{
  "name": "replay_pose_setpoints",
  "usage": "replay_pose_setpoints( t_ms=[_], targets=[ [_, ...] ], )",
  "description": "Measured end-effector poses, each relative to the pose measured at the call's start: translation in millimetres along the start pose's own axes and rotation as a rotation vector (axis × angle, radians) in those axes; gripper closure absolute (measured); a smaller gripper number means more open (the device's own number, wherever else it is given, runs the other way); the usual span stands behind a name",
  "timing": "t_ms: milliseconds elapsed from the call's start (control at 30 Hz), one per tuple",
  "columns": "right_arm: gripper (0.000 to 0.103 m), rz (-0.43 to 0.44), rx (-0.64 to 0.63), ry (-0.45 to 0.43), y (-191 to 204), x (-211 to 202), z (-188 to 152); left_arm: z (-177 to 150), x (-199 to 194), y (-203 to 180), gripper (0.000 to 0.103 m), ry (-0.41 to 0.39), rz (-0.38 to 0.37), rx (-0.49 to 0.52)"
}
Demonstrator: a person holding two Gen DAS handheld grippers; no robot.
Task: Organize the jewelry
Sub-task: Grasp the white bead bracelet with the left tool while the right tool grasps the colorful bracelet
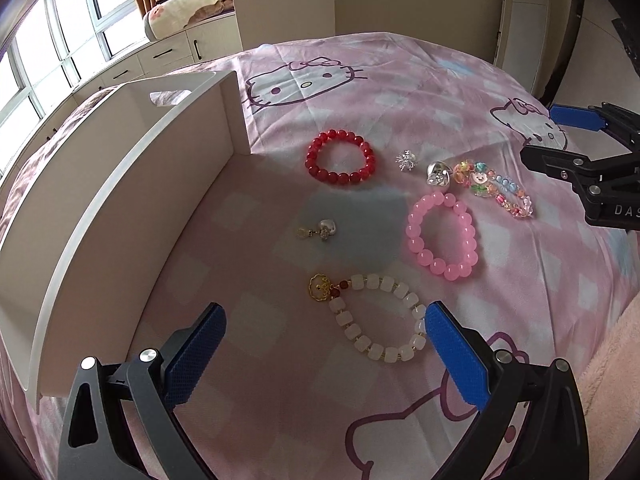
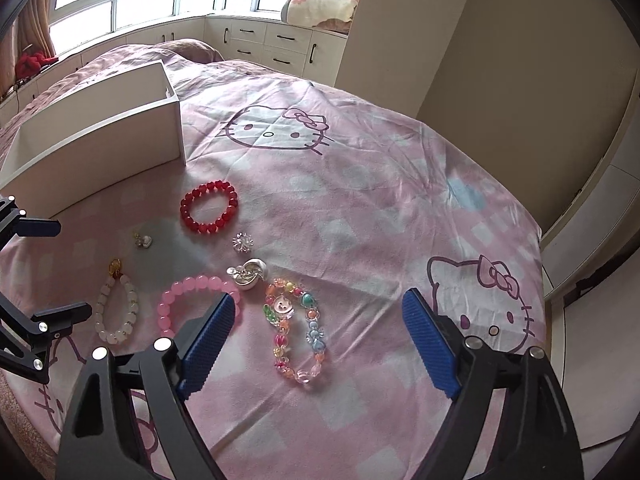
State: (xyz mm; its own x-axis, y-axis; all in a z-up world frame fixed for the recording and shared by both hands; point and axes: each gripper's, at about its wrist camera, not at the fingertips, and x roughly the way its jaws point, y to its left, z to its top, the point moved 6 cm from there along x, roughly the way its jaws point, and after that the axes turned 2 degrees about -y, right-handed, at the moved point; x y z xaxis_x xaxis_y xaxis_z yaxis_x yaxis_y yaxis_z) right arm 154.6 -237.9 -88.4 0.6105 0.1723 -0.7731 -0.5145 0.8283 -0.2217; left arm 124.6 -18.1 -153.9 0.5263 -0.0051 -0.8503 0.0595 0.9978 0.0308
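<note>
Several pieces of jewelry lie on a pink cartoon-cat bedsheet (image 1: 400, 80). My left gripper (image 1: 325, 312) is open above a white square-bead bracelet (image 1: 360, 340) with a gold charm, not touching it. Beyond lie a pink bead bracelet (image 1: 416, 220), a red bead bracelet (image 1: 316, 152) and a small pearl charm (image 1: 322, 230). My right gripper (image 2: 319, 300) is open over a multicoloured bead bracelet (image 2: 282, 306), which lies between its blue pads without contact. A silver brooch (image 2: 243, 242) and a silver charm (image 2: 250, 274) lie just past it.
A white open box (image 1: 120, 184) stands on the bed at the left, also seen in the right wrist view (image 2: 120, 132). White drawers (image 2: 280, 44) and windows line the far wall. The bed's edge (image 2: 540, 240) falls off on the right.
</note>
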Motion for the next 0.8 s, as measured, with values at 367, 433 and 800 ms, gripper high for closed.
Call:
replay_pose_setpoints(
  t_ms=[367, 433, 800],
  targets=[
    [0.026, 0.024, -0.034, 0.177, -0.9, 53.4, -22.7, -14.5, 35.3, 8.9, 0.028, 0.113, -0.076, -0.062],
    [0.026, 0.028, -0.049, 0.212, 2.8, 60.7, -28.8, -16.7, 40.0, 7.1, 0.029, 0.122, -0.06, -0.045],
    [0.048, 0.099, -0.02, 0.234, 10.3, 64.3, -38.7, -21.3, 39.0, 1.1, 0.043, 0.103, -0.037, -0.017]
  ],
)
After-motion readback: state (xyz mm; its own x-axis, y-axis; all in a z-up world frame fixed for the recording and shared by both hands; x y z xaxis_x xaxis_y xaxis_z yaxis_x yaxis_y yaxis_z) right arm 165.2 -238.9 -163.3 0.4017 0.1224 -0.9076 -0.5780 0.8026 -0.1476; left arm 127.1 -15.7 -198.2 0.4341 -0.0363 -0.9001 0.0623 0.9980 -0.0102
